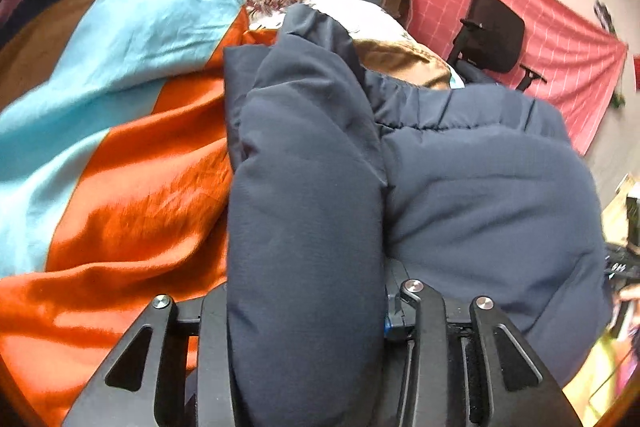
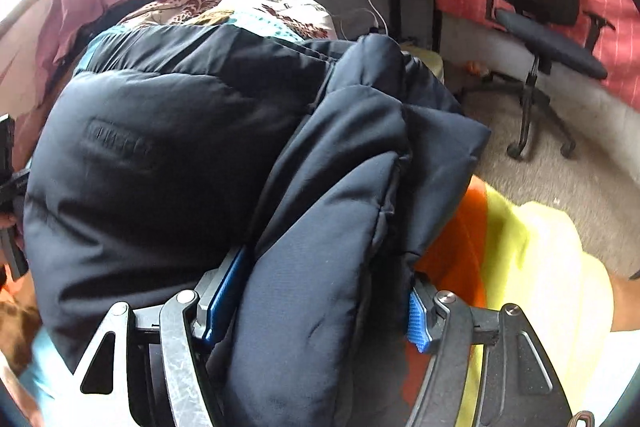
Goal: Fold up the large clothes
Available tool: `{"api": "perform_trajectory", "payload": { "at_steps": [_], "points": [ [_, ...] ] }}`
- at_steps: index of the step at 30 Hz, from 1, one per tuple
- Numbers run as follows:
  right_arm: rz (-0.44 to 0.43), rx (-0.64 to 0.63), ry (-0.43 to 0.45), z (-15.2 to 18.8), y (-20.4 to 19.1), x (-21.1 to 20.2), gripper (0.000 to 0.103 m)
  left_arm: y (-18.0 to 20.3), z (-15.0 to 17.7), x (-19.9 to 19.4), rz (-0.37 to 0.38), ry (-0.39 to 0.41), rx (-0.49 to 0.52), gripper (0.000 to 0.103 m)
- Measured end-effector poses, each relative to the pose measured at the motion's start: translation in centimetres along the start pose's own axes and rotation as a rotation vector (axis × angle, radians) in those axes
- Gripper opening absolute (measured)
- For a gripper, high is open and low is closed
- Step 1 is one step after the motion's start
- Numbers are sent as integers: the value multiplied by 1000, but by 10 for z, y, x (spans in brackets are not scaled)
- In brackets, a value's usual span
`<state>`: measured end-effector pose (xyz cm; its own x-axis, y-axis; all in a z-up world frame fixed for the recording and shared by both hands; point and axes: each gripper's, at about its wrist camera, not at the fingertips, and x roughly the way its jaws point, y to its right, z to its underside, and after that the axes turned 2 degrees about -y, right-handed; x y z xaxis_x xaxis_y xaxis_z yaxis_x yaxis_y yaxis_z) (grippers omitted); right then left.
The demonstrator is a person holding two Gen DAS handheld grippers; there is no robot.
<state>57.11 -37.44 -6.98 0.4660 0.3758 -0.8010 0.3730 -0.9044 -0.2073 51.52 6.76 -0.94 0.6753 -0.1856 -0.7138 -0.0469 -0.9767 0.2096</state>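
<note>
- To the left of the navy puffer jacket [image 1: 460, 187], the orange and light-blue blanket [image 1: 120, 167] spreads under it.
- Your left gripper [image 1: 306, 327] is clamped on a thick padded roll of the jacket, which fills the gap between its fingers.
- Your right gripper [image 2: 316, 311] pinches another padded fold of the jacket [image 2: 160, 155], blue pads [image 2: 416, 319] pressed against it.
- Right of the jacket, a black office chair [image 2: 540, 27] stands on the floor before a pink grid cloth [image 1: 500, 27].
</note>
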Motion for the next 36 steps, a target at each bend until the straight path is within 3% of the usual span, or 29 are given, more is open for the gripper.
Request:
{"api": "perform_trajectory", "payload": {
  "at_steps": [2, 6, 12, 22, 36],
  "points": [
    [-9, 10, -17, -2, 0, -6, 59, -4, -4, -3, 16, -7, -31, 26],
    [11, 27, -14, -5, -4, -19, 33, 3, -7, -15, -16, 0, -19, 19],
    [79, 53, 11, -6, -19, -33, 20, 14, -18, -39, -40, 29, -47, 11],
    [104, 75, 135, -5, -40, -101, 15, 46, -23, -101, -29, 73, 47, 9],
    [112, 61, 175, 38, -79, -163, 15, 52, 12, -150, 13, 73, 62, 7]
  ]
}}
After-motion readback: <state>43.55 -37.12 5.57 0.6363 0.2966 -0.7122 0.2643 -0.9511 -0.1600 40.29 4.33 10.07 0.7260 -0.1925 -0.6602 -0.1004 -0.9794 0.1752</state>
